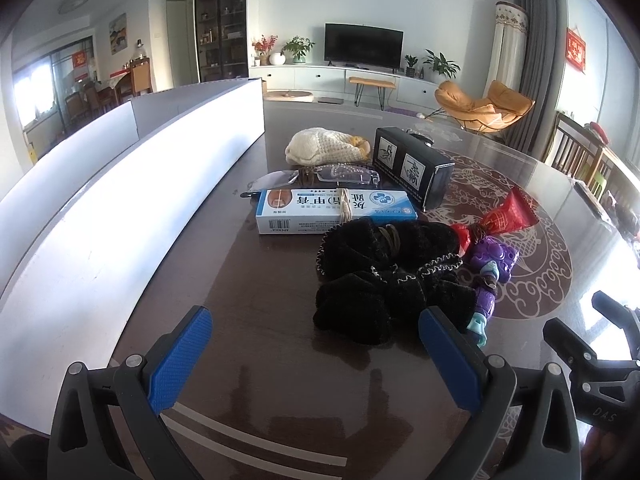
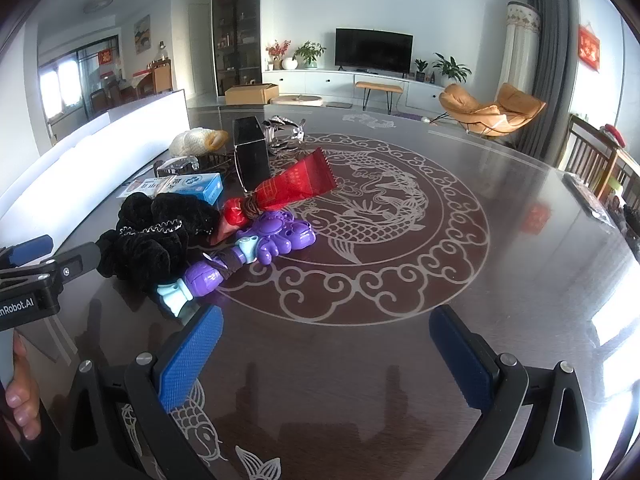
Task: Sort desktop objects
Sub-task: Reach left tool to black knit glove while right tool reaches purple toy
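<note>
We are holding both tongs, left tongs (image 1: 316, 360) and right tongs (image 2: 326, 356), wide apart and empty. The soft black scrunchie (image 1: 384, 276) is lying on the bench (image 2: 400, 360) beside the purple toy (image 2: 256, 248). We think it is squishy, so we could pinch its fluffy middle.

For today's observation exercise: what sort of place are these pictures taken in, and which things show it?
Most likely a home living room: a television on a long white cabinet, an orange lounge chair, and potted plants beside the screen.
</note>
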Demonstrator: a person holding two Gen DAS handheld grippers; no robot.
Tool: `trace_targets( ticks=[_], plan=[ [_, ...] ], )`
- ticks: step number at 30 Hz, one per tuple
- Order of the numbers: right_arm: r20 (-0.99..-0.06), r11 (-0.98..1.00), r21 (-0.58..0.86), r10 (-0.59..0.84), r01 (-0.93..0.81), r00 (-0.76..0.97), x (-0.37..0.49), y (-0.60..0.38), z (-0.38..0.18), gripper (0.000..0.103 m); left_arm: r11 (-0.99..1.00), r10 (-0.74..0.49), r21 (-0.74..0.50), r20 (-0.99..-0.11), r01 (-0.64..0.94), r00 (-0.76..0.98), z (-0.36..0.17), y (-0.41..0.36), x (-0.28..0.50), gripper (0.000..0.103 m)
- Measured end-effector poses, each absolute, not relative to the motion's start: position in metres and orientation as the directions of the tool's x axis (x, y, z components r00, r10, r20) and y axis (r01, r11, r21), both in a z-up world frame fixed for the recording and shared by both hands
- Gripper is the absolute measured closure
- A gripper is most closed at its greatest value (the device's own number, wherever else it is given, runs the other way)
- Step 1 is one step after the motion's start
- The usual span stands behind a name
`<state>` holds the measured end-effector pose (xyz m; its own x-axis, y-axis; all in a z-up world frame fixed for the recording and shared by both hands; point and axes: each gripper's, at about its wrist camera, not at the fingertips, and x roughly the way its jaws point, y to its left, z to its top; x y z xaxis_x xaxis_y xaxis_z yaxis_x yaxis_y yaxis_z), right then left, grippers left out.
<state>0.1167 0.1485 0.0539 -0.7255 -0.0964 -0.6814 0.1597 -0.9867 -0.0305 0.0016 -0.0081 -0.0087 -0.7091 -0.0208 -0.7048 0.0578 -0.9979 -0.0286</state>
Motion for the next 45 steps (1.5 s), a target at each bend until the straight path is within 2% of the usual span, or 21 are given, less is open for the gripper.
trace_targets(
  ticks=[3, 12, 19, 38, 45],
  plan=[
    [-0.688, -0.984, 0.0, -0.128, 0.177, -0.714, 0.114, 0.148, 0.053, 0.0, -0.996, -0.034, -0.034, -0.698, 0.081, -0.716, -0.006, -0.013, 0.004, 0.0],
    [-0.705, -0.955, 0.223, -0.297, 0.195, -0.644, 0.062, 0.124, 0.062, 0.0, -0.979, -0.09, -0.077, -0.67, 0.189, -0.737, 0.003, -0.039, 0.009, 0.0],
    [-0.704, -0.965, 0.176, -0.263, 0.197, -0.66, 0.056, 0.105, 0.062, 0.0, -0.98, -0.103, -0.051, -0.692, 0.19, -0.714, -0.004, -0.036, 0.002, 0.0],
    [-0.794, -0.98, 0.115, -0.188, 0.161, -0.578, 0.036, 0.101, 0.032, 0.0, -0.987, -0.11, -0.003, -0.709, 0.16, -0.696, -0.01, -0.026, -0.002, 0.0],
    [-0.813, -0.984, 0.03, -0.127, 0.177, -0.568, 0.034, 0.098, 0.027, 0.0, -0.985, -0.105, -0.02, -0.711, 0.169, -0.696, -0.009, -0.03, -0.001, 0.0]
  ],
)
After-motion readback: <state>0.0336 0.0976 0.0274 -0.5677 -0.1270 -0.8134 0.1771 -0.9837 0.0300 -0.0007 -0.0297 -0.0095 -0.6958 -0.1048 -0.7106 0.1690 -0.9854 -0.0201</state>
